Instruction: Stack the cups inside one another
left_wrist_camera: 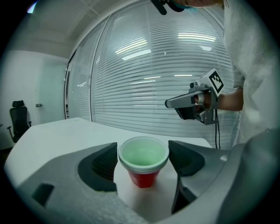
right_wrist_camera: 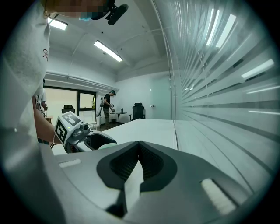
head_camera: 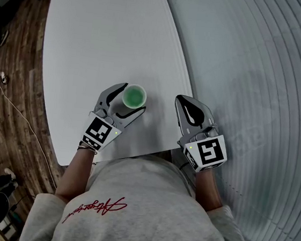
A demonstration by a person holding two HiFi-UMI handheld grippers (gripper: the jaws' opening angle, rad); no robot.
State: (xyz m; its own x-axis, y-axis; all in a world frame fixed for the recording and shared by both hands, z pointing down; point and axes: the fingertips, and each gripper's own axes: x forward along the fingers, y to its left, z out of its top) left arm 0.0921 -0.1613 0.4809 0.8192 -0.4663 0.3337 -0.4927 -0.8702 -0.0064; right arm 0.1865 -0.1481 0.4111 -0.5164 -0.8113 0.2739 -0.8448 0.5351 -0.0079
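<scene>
Stacked cups held near the bench's edge

Head view: left gripper (head_camera: 133, 98) grasps the stacked cups (head_camera: 134, 96) at the bench's (head_camera: 95, 40) 6 o'clock; right gripper (head_camera: 182, 100) at their 3 o'clock. Left gripper view: pads meet the rim. Right gripper view: clenched, empty.

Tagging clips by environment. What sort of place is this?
Most likely an office meeting room. A long white table stands against a frosted, striped glass partition, and the right gripper view shows a black office chair past the table's far end.
</scene>
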